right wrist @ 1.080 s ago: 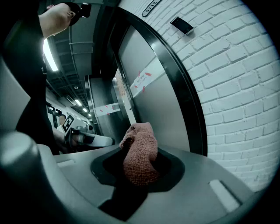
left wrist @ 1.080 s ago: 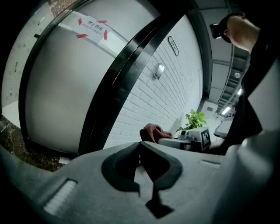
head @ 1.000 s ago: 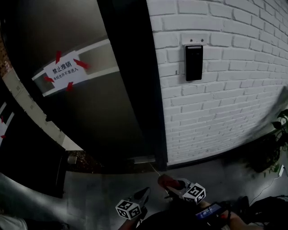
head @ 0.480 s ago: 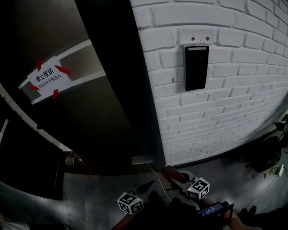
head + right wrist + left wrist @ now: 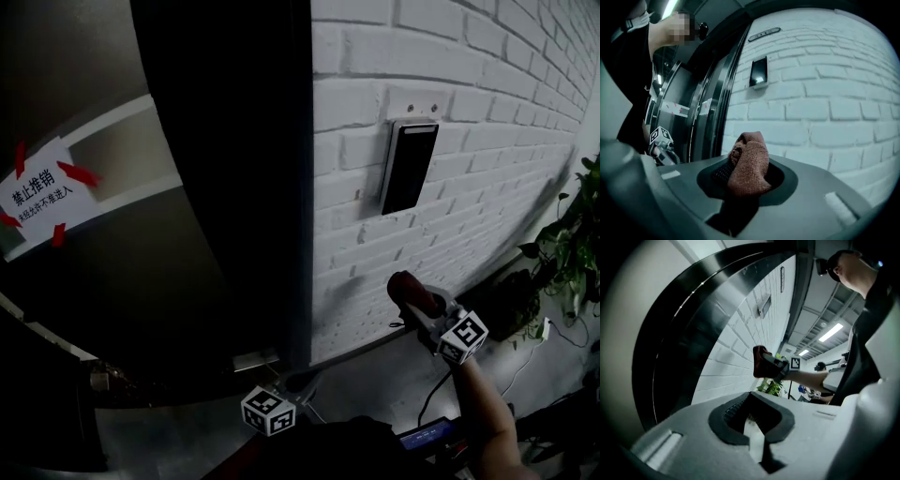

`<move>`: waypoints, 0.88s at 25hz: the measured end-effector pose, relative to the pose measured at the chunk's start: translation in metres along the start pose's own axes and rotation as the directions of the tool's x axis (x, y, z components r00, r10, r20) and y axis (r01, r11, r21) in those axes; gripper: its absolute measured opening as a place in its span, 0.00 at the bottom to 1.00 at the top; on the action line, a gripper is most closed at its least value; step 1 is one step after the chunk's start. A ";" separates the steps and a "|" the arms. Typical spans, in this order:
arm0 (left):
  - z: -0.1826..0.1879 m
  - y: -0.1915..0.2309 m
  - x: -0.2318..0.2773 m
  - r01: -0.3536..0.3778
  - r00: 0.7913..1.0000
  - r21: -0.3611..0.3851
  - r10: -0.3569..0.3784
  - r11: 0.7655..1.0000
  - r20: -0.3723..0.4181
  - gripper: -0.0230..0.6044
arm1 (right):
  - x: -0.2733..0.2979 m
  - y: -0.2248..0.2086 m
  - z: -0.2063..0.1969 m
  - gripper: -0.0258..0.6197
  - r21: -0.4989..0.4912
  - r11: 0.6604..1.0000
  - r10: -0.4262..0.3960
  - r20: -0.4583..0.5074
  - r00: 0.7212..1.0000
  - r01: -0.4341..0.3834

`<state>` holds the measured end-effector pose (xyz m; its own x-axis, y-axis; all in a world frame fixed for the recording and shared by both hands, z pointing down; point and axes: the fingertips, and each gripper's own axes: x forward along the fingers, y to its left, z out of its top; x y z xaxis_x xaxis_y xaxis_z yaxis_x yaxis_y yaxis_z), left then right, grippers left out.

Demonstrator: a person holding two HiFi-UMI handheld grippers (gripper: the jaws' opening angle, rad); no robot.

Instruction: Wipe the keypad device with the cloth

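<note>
A black keypad device (image 5: 409, 167) hangs on the white brick wall (image 5: 487, 141), under a small white plate. My right gripper (image 5: 405, 284) is raised in front of the wall, below the keypad and apart from it, shut on a reddish-brown cloth (image 5: 409, 289). In the right gripper view the folded cloth (image 5: 749, 164) sticks up between the jaws, with the keypad (image 5: 758, 72) above and ahead. My left gripper (image 5: 302, 384) hangs low near the floor, jaws together with nothing in them. The left gripper view shows the right gripper with the cloth (image 5: 761, 363) by the wall.
A dark door frame (image 5: 234, 187) stands left of the brick wall, with a glass door bearing a white sign with red arrows (image 5: 37, 192). A potted plant (image 5: 567, 253) stands at the right by the wall. A cable (image 5: 436, 394) lies on the floor.
My right gripper has risen from near the floor up and to the right towards the keypad, still with the cloth. The view has come closer to the wall. The left gripper stays low.
</note>
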<state>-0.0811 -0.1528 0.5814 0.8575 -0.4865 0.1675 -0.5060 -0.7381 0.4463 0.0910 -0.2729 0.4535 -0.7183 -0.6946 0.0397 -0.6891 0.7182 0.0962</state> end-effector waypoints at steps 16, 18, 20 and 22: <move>0.001 0.016 -0.001 0.151 0.988 0.026 -0.150 0.988 -0.037 0.04 | 0.085 0.002 0.335 0.20 -0.608 0.730 -0.164 0.290 0.943 0.313; 0.002 0.018 -0.002 0.137 0.990 0.011 -0.136 0.991 -0.029 0.04 | 0.094 0.005 0.343 0.21 -0.629 0.723 -0.147 0.262 0.954 0.284; -0.002 0.020 -0.001 0.127 0.991 0.011 -0.126 0.992 -0.033 0.04 | 0.096 0.004 0.346 0.22 -0.623 0.738 -0.134 0.239 0.962 0.257; -0.001 0.018 0.003 0.129 0.991 0.016 -0.128 0.992 -0.029 0.04 | 0.092 0.001 0.348 0.23 -0.561 0.797 -0.089 0.254 0.963 0.222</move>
<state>-0.0881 -0.1672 0.5904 0.9175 -0.3744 0.1341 -0.3929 -0.8019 0.4501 -0.0092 -0.3219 0.1111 -0.6543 -0.7225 -0.2234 -0.6557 0.3949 0.6435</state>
